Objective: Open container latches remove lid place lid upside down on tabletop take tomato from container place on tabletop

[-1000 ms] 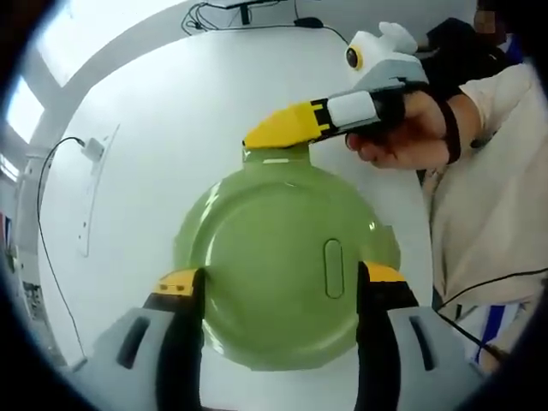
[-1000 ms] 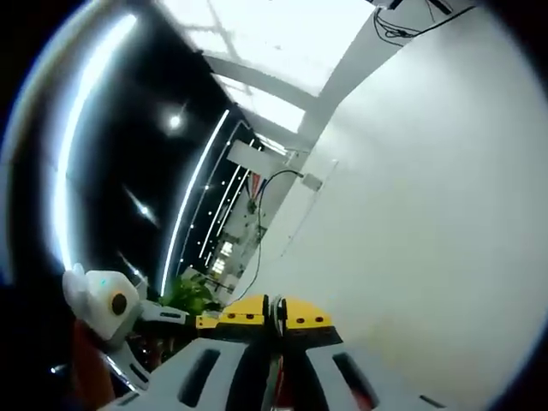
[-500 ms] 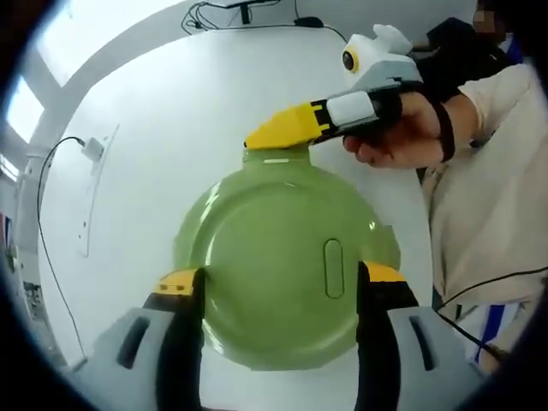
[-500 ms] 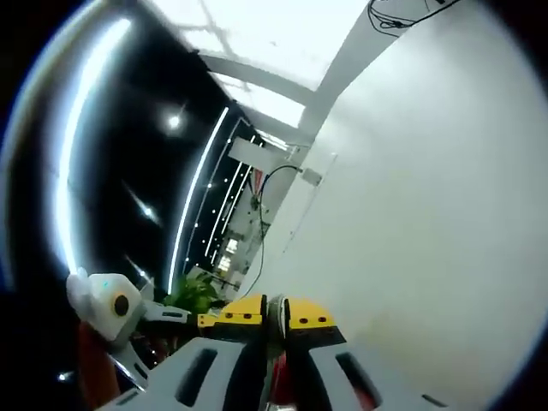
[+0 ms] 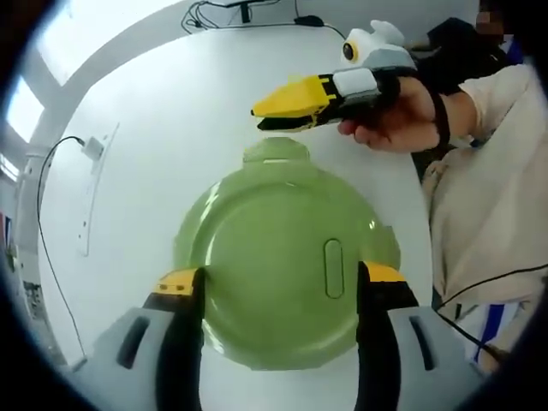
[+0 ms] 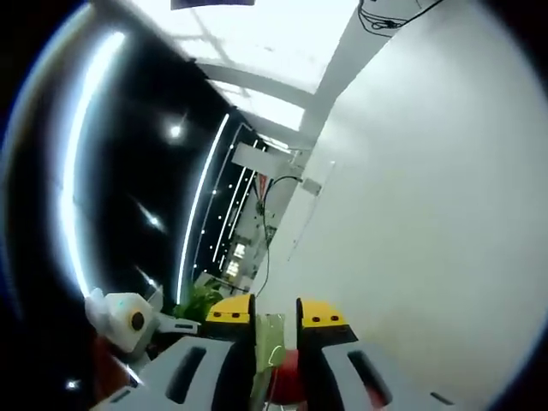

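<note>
A round green container lid (image 5: 274, 257) lies on the white tabletop (image 5: 163, 145) in the left gripper view. My left gripper (image 5: 281, 278) is open, one jaw on each side of the lid. A green latch tab (image 5: 276, 151) sticks out at the lid's far rim. A hand holds my right gripper (image 5: 281, 111) just above and apart from that tab, jaws slightly parted. In the right gripper view my right gripper (image 6: 274, 310) shows a narrow gap, with the green latch (image 6: 271, 338) in it. A red patch below it is unclear.
A person's sleeve and body (image 5: 488, 188) fill the right side. Cables (image 5: 248, 17) lie at the table's far edge, and a white plug with a cord (image 5: 90, 150) lies at the left. My left gripper (image 6: 163, 324) shows at the lower left of the right gripper view.
My right gripper has let go of the latch tab, parted its jaws a little and lifted away from the lid. The left gripper and the lid have not moved.
</note>
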Available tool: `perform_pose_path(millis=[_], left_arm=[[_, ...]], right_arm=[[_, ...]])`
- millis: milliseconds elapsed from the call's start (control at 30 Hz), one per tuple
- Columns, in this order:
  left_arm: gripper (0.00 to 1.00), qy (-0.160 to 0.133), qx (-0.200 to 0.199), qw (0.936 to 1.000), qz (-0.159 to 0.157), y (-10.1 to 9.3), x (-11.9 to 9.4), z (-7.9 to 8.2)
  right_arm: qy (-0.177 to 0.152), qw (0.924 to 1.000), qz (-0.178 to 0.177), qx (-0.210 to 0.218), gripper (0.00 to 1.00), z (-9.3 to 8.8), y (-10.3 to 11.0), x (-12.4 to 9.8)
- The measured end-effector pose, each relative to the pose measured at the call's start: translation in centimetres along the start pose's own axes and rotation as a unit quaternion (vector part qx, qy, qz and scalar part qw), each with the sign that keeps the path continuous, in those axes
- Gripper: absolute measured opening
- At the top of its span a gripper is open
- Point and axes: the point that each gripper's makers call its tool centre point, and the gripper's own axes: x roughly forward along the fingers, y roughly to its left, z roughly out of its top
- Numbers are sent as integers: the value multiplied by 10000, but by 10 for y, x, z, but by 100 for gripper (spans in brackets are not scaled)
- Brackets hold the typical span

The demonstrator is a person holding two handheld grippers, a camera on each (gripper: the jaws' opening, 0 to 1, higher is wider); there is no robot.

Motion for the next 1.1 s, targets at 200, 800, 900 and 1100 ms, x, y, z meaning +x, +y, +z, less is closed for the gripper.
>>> perform_pose_path(millis=[200,800,900,1100], left_arm=[[64,-60,-18,10000,2,0,0,0],[64,-141,-34,9999,8,1,0,2],[64,-136,-33,9999,8,1,0,2],[64,-127,-31,9999,7,1,0,2]], right_arm=[[-16,10000,40,-39,16,8,1,-5],[601,9972,322,-315,25,15,15,-2],[832,9950,433,-356,25,12,25,1],[1193,9898,510,-588,25,12,39,10]])
